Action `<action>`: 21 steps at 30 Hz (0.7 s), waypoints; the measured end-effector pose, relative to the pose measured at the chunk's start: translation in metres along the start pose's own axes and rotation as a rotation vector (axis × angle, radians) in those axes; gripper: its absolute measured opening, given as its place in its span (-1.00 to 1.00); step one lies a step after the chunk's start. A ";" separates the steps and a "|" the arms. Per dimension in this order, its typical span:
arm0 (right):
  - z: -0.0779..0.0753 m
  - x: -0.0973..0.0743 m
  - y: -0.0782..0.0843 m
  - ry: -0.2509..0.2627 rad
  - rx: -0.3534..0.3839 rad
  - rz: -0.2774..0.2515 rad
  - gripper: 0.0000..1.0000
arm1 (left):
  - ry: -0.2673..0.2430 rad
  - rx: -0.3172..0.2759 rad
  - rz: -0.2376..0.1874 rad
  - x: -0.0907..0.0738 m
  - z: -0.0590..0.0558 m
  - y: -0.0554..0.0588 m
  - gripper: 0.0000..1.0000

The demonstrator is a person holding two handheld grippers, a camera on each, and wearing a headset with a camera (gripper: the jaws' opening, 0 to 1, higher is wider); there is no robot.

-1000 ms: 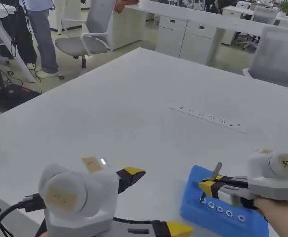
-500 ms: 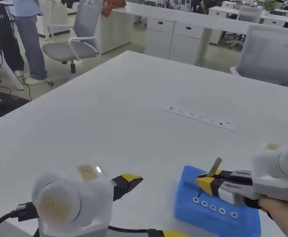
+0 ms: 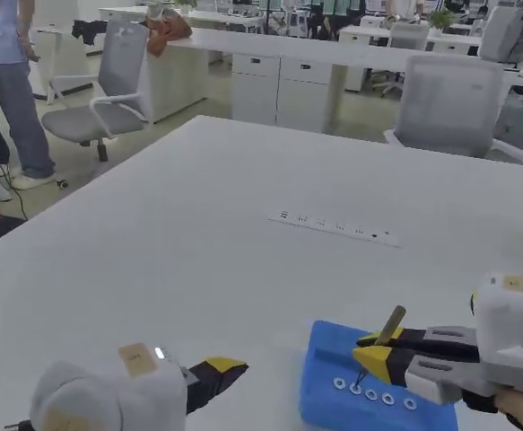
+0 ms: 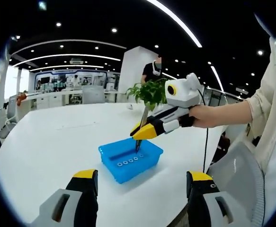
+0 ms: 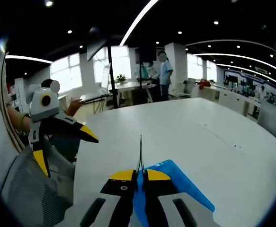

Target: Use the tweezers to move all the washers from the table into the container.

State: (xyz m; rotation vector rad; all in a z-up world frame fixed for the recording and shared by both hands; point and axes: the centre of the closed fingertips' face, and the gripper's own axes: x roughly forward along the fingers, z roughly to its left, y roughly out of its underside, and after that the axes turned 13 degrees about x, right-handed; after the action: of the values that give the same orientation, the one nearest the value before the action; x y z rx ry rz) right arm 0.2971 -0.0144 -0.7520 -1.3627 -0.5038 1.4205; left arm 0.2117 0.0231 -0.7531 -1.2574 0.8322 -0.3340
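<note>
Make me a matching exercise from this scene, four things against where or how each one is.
1 silver metal washers
2 thin metal tweezers
3 left gripper
4 white power strip

A jaws wide apart, empty
B clamped in the right gripper
C in a row inside the blue plastic container
D set into the table beyond the container

Pairs: 1-C, 2-B, 3-A, 4-D
</note>
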 end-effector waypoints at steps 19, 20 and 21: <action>0.053 -0.049 0.049 -0.080 -0.041 0.103 -0.92 | 0.214 0.101 -0.037 0.027 -0.030 -0.051 0.23; 0.056 -0.052 0.050 -0.083 -0.050 0.113 -0.92 | 0.235 0.111 -0.040 0.030 -0.034 -0.054 0.18; 0.058 -0.054 0.050 -0.085 -0.054 0.116 -0.92 | 0.243 0.120 -0.045 0.033 -0.036 -0.058 0.15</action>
State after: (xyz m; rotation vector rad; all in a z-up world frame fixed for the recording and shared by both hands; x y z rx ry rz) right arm 0.2142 -0.0590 -0.7550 -1.3981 -0.5288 1.5740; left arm 0.2205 -0.0406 -0.7141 -1.1390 0.9761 -0.5734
